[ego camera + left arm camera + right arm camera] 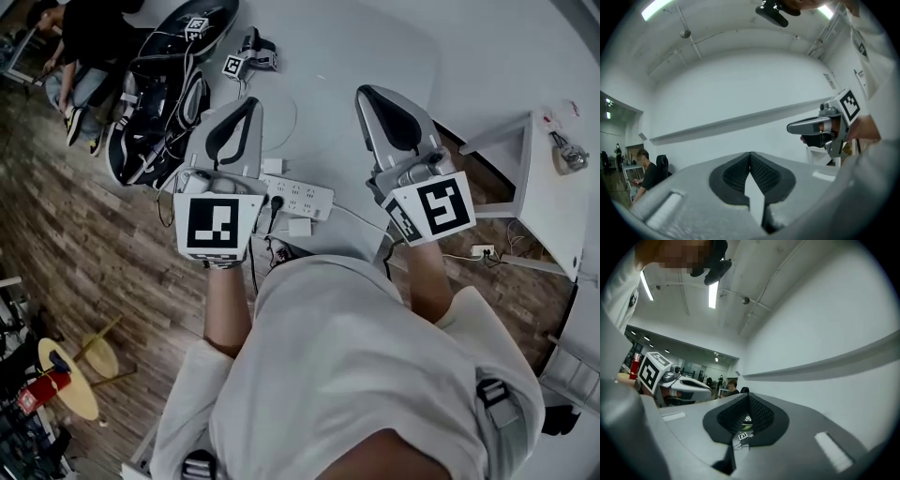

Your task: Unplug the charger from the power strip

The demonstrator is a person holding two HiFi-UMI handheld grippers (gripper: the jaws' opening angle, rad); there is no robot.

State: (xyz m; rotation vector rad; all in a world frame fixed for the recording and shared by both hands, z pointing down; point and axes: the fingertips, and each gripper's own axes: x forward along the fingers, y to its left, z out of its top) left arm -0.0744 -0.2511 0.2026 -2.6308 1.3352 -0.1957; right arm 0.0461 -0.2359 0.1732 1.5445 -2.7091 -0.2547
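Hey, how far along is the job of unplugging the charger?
Looks mostly done: a white charger lies beside the power strip, seemingly out of its sockets. In hand: nothing. The left gripper and right gripper are both shut and empty, up off the table. Left: perhaps nothing, though a black plug seems to sit in the strip.

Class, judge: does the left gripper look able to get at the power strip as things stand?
Probably yes: the power strip lies uncovered near the left gripper, with nothing between them. Its fingers are shut and point level, so it must dip and open first.
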